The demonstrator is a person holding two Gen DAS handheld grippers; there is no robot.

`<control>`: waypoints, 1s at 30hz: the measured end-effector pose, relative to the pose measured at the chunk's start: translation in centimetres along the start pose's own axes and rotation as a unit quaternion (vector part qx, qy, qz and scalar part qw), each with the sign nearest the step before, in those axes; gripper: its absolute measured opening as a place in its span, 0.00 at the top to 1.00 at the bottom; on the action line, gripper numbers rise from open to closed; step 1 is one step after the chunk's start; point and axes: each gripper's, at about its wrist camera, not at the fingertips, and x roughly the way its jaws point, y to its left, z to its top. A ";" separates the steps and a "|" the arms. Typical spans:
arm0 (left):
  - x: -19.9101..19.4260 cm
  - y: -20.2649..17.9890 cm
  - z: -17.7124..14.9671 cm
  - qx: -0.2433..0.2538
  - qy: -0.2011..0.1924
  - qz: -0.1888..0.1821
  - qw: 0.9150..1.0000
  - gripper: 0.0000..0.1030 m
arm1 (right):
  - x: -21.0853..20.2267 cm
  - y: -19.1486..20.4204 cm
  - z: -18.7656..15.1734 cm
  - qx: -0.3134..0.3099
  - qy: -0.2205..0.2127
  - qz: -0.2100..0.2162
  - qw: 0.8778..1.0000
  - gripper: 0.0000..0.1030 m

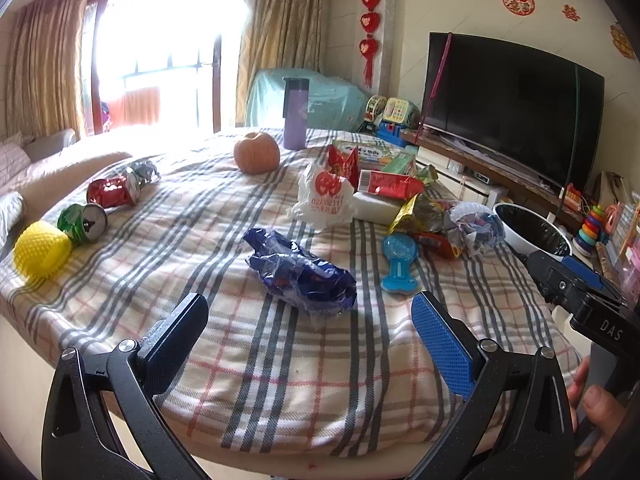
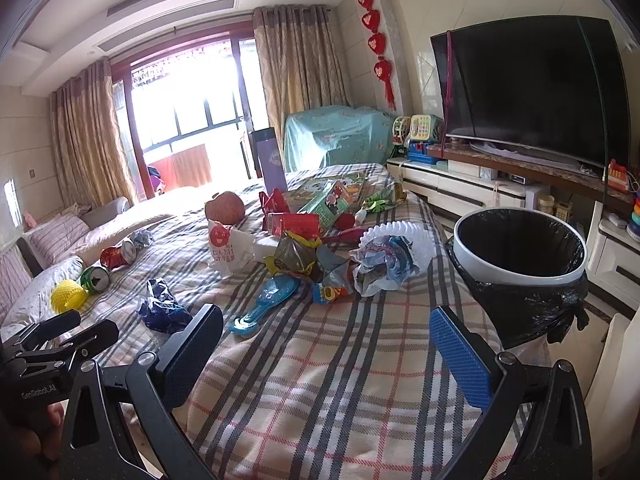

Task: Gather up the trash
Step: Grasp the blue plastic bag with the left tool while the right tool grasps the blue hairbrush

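With both my left gripper and right gripper spread wide and empty, I judge collecting barely begun: the blue wrapper, cans and packets litter the blanket, beside the lined bin.

blanket: cream, grey-red plaid | wrapper: dark blue | cans: red, green | bin liner: black
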 end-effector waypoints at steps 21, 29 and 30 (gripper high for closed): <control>9.7 3.6 1.9 -0.051 0.108 -0.043 0.992 0.11 | 8.4 1.6 -0.2 0.017 0.125 0.043 0.991 0.42; 10.7 3.1 2.1 -0.019 0.107 -0.077 0.991 0.41 | 12.1 2.8 0.0 0.018 0.165 0.061 0.984 0.48; 10.7 3.1 2.1 -0.018 0.106 -0.079 0.991 0.42 | 12.5 2.9 0.0 0.019 0.170 0.063 0.983 0.49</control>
